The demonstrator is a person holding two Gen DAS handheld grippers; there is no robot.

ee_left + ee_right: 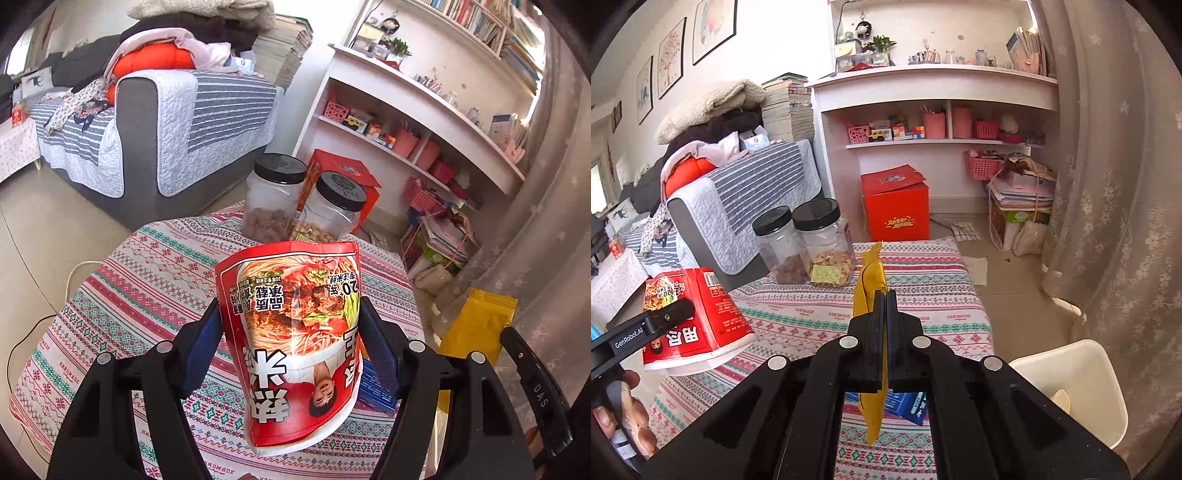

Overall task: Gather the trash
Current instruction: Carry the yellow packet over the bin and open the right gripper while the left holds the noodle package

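Two items in hand | left gripper (291,332) clamps red noodle cup (295,332), lifted off table (155,266) | right gripper (886,302) pinched tight on yellow wrapper (871,280), also airborne | blue packet (908,406) remains on cloth | white bin (1071,369) beside table, likely drop-off; nothing binned yet.

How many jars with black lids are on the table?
2. Both stand side by side at the far edge of the table: the left jar holds dark brown bits, the right jar holds lighter snacks. The held packets may hide others.
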